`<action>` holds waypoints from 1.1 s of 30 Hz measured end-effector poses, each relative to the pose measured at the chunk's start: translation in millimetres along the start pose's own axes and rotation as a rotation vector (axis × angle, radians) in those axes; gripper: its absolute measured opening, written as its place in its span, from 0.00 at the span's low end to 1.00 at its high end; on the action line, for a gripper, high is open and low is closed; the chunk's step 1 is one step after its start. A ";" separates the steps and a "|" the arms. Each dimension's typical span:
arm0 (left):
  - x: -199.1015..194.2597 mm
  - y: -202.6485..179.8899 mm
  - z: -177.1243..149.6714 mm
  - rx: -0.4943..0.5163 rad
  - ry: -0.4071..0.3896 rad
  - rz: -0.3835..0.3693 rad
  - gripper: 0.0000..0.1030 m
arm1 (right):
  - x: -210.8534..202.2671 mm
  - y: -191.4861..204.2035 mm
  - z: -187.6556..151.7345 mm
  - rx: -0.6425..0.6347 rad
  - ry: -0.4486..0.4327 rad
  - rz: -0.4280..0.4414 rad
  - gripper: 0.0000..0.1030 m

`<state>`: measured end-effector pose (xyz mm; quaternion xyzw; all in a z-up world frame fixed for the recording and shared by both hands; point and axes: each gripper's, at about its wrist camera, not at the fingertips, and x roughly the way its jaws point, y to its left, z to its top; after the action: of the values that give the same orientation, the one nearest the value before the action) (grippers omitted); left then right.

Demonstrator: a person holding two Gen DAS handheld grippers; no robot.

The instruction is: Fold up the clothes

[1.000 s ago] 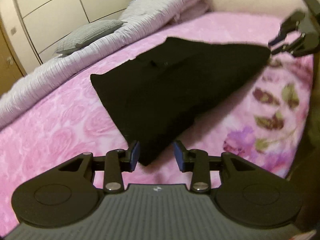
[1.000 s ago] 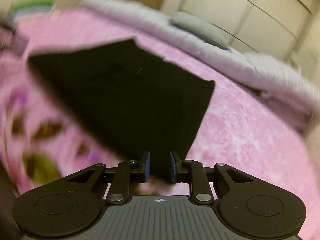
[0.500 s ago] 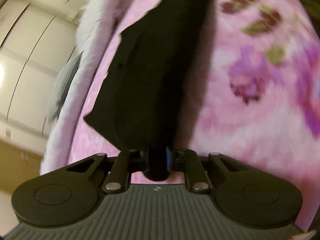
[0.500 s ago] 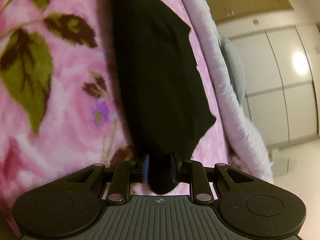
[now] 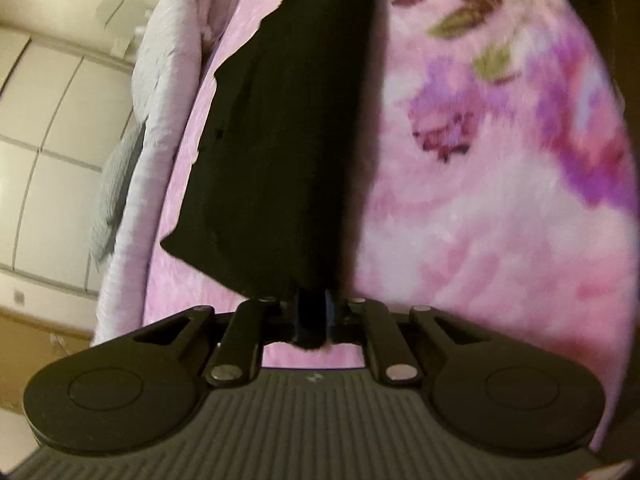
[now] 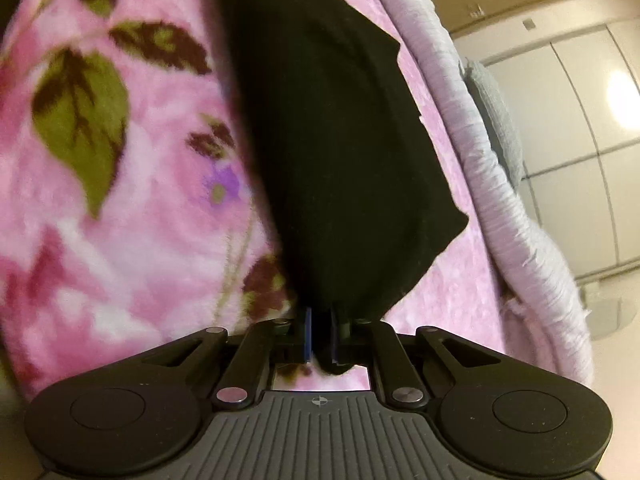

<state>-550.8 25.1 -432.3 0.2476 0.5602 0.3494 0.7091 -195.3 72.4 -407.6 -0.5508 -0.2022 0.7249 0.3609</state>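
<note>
Both grippers, left [image 5: 312,316] and right [image 6: 320,334], now pinch (seemingly taut) black garment [image 5: 280,152].

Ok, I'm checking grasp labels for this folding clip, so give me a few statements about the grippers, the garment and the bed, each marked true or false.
1. The left gripper is shut on the black garment. True.
2. The right gripper is open and holds nothing. False: it is shut on the black garment, with cloth pinched between its blue pads.
3. The garment hangs over a pink floral blanket. True.
4. The garment is white with stripes. False: it is plain black.
5. A grey pillow lies beyond the pale ribbed quilt, near the cupboard doors. True.
</note>
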 end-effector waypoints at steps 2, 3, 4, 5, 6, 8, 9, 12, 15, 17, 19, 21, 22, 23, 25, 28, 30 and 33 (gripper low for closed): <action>-11.0 11.6 3.9 -0.062 0.022 -0.041 0.10 | -13.7 -21.4 1.0 0.160 -0.012 0.026 0.13; -18.2 19.8 6.8 -0.122 0.025 -0.059 0.11 | -20.6 -32.1 1.4 0.240 -0.018 0.039 0.13; -25.5 28.0 9.7 -0.183 0.027 -0.075 0.11 | -27.4 -42.8 1.9 0.320 -0.024 0.052 0.14; -33.0 37.5 11.8 -0.259 0.014 -0.074 0.11 | -34.3 -53.4 2.4 0.400 -0.030 0.065 0.14; -41.0 46.2 13.7 -0.341 -0.011 -0.070 0.11 | -41.1 -64.1 2.9 0.480 -0.036 0.078 0.14; -46.1 61.3 24.4 -0.508 -0.095 -0.065 0.11 | -54.9 -85.5 3.9 0.640 -0.048 0.104 0.14; -46.5 67.8 30.9 -0.588 -0.140 -0.064 0.11 | -57.3 -94.5 4.7 0.746 -0.093 0.121 0.14; -26.8 69.5 63.0 -0.693 -0.211 -0.060 0.11 | -45.4 -103.4 12.6 1.011 -0.220 0.214 0.14; 0.7 60.2 88.7 -0.744 -0.214 -0.082 0.11 | -17.8 -88.6 34.8 1.098 -0.252 0.280 0.14; 15.7 49.9 97.6 -0.754 -0.193 -0.107 0.11 | -3.6 -69.8 49.6 1.050 -0.226 0.272 0.14; 24.2 37.8 91.2 -0.710 -0.127 -0.087 0.11 | 4.8 -50.0 51.9 0.978 -0.197 0.249 0.14; 17.4 35.8 62.5 -0.759 -0.125 -0.068 0.12 | 9.6 -32.1 41.7 0.902 -0.181 0.206 0.14; 11.8 38.4 46.5 -0.820 -0.109 -0.077 0.12 | 11.4 -33.1 33.6 0.896 -0.163 0.183 0.14; 6.2 41.2 30.9 -0.879 -0.093 -0.083 0.11 | 12.9 -37.5 24.4 0.901 -0.142 0.159 0.14; -2.2 49.4 9.6 -0.940 -0.041 -0.045 0.12 | 11.2 -47.9 2.9 0.930 -0.089 0.104 0.14; -13.1 59.5 -12.5 -1.012 0.026 -0.008 0.08 | 9.3 -64.1 -26.5 1.007 -0.053 0.093 0.14; -23.3 62.6 -2.5 -0.995 0.016 0.032 0.08 | 5.1 -67.6 -26.9 1.046 -0.039 0.101 0.14; -28.4 64.8 14.8 -1.003 -0.039 0.036 0.09 | -3.6 -71.3 -4.1 1.059 -0.087 0.054 0.14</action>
<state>-554.3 44.8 -362.8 -0.1079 0.3055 0.5831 0.7450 -169.6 116.2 -357.3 -0.2676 0.1907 0.7591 0.5619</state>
